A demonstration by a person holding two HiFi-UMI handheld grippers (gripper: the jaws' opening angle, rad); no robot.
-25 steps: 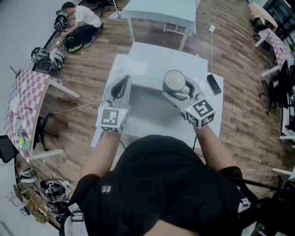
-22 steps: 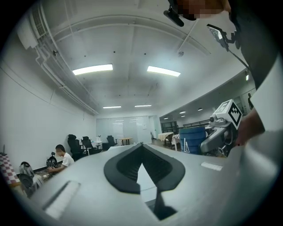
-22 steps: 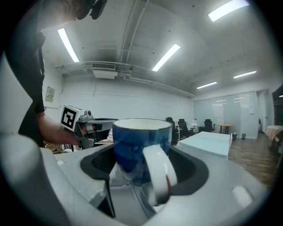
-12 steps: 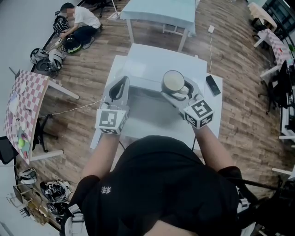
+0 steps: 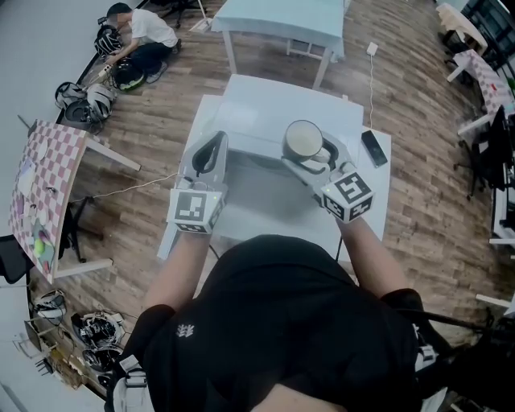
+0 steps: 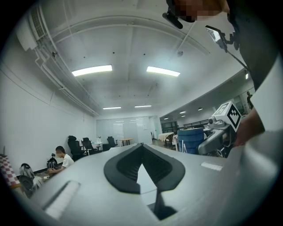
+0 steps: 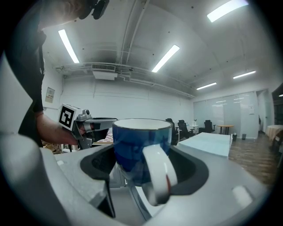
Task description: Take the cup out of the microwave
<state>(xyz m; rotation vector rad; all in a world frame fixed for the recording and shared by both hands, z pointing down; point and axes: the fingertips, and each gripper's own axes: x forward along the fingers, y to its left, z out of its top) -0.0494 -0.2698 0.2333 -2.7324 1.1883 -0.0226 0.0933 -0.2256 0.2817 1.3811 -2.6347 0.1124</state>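
Observation:
The cup (image 5: 304, 140) is blue outside and white inside, with a white handle. My right gripper (image 5: 312, 155) is shut on it and holds it upright above the white table (image 5: 265, 211). In the right gripper view the cup (image 7: 140, 148) fills the space between the jaws, its handle turned towards the camera. The white microwave (image 5: 278, 109) stands just beyond both grippers; its inside is hidden from here. My left gripper (image 5: 214, 141) hovers to the left of the cup, tips together, holding nothing. In its own view the left gripper (image 6: 141, 146) points up into the room.
A dark phone (image 5: 373, 148) lies on the table's right corner, with a cable running off to a white plug (image 5: 370, 50). Another pale table (image 5: 282, 20) stands behind. A person (image 5: 141, 36) crouches on the wooden floor far left, near a checkered table (image 5: 40, 189).

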